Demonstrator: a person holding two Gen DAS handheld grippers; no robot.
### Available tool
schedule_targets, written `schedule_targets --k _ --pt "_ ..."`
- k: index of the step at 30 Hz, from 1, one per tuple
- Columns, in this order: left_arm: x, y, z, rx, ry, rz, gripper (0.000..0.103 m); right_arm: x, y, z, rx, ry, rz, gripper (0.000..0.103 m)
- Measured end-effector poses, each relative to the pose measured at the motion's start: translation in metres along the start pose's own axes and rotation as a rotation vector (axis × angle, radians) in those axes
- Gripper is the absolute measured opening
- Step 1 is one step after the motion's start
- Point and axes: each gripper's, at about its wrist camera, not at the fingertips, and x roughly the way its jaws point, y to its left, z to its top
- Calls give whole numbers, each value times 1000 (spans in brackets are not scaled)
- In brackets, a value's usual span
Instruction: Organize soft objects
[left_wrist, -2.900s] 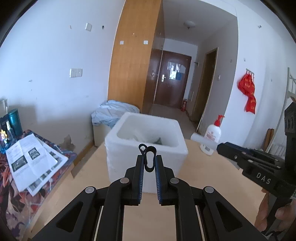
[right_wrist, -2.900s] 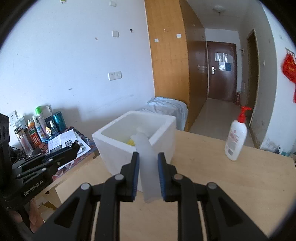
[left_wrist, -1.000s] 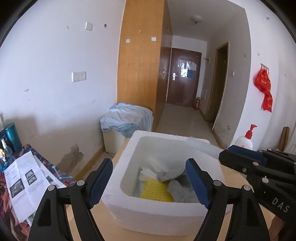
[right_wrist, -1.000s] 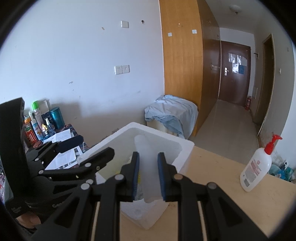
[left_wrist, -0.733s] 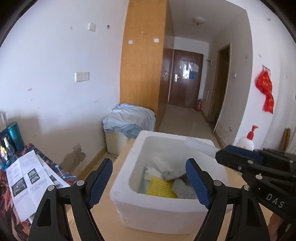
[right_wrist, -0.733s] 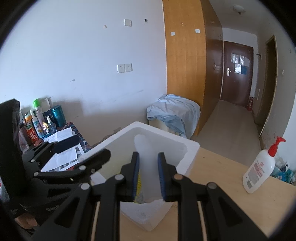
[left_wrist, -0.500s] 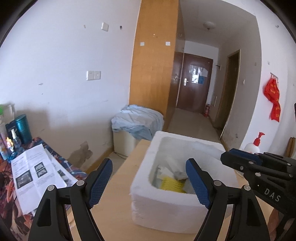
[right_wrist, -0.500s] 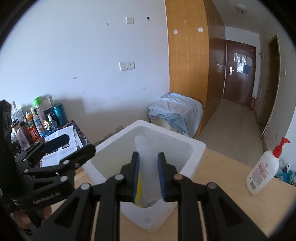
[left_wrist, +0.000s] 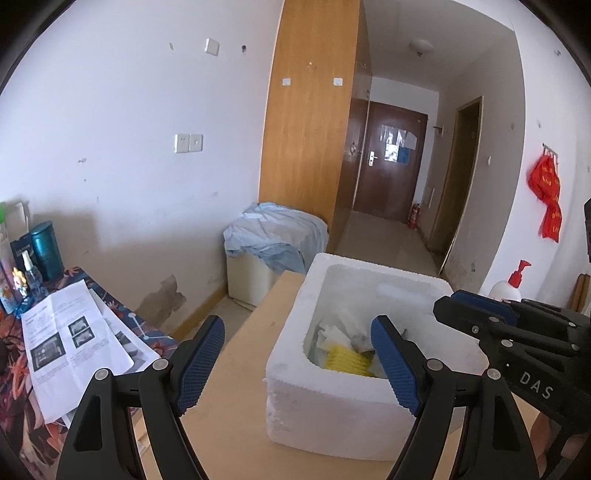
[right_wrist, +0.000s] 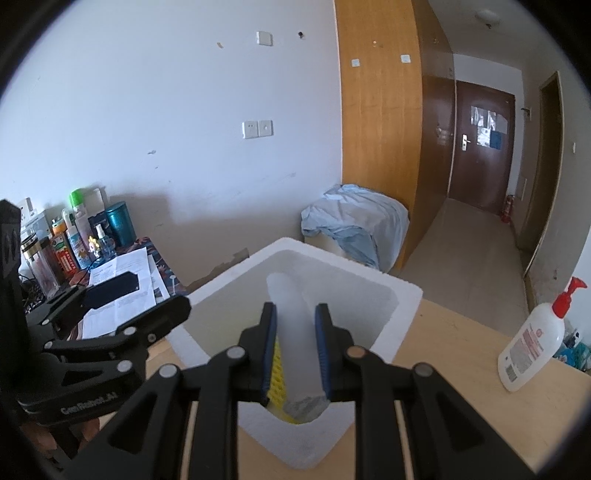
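A white foam box stands on the wooden table. It holds a yellow sponge, white crumpled pieces and grey material. My left gripper is wide open and empty, in front of the box's left side. My right gripper is shut on a white foam roll and holds it over the box. The right gripper also shows at the right of the left wrist view, and the left gripper at the left of the right wrist view.
A pump bottle stands on the table to the right of the box. A side table with papers and bottles lies to the left. A blue cloth covers a low cabinet behind the table.
My left gripper let go of the black item, opened wide and drew back to the left. My right gripper has carried the foam roll forward over the box.
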Motion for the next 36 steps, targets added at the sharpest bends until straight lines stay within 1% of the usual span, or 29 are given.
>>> schedule_targets --k 5,7,9,11,13,14,20,24,31,36 --pt "-4 2 0 -6 -7 8 82 4 -4 0 17 12 7 27" --pt "-4 3 0 -11 -8 5 82 6 -3 -1 18 17 12 32" --pt "-4 2 -1 -4 -5 5 82 6 -3 -1 21 20 11 35" --pt "-5 1 -1 -1 -3 1 82 4 -2 -1 17 18 11 39" --pt "-7 1 -2 1 -6 2 82 1 -2 -1 20 7 5 51" --pt "-7 1 -1 0 -6 0 82 -1 -2 -1 18 -2 1 52" --pt "-11 -3 -4 0 -4 -18 82 -13 -2 -3 20 -8 -23 53" --pt "-19 -12 -9 15 -6 -35 82 -22 -3 -11 31 -12 -50 58" --pt "-30 -27 -26 29 15 -95 82 -38 -9 -28 71 3 -77 59" --pt "-35 -42 -39 44 39 -135 82 -55 -16 -46 102 14 -118 59"
